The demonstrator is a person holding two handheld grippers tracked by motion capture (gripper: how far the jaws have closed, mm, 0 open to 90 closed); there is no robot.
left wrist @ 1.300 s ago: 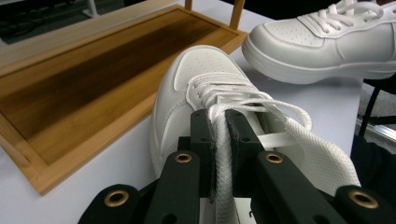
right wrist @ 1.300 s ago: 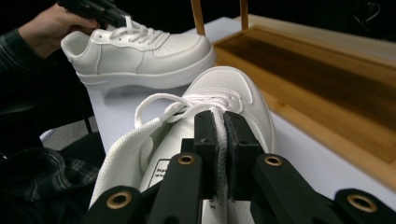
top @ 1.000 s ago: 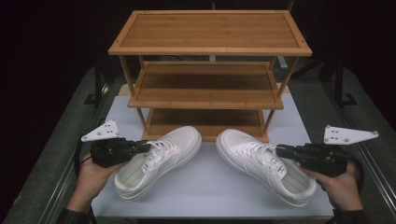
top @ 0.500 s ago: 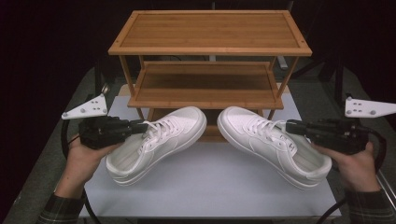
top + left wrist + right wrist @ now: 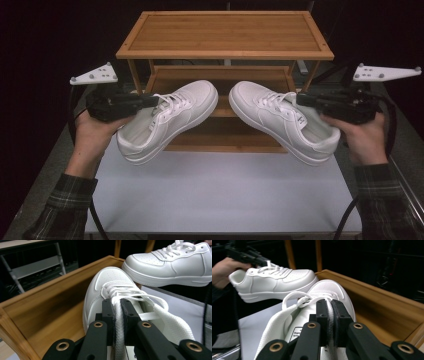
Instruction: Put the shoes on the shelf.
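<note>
Two white low-top sneakers with white laces hang in the air at the middle of the high view, toes pointing inward toward each other and tilted up, heels lower and outward. The left shoe (image 5: 165, 120) sits left of centre, the right shoe (image 5: 285, 122) right of centre, their toes near but apart. Each is lifted by its tongue, pinched at the top. Both have perforated toe caps and thick soles.

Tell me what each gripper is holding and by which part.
The left gripper holds the left white shoe by its tongue; the right gripper holds the right white shoe by its tongue too. Both jaws are clamped shut.
</note>
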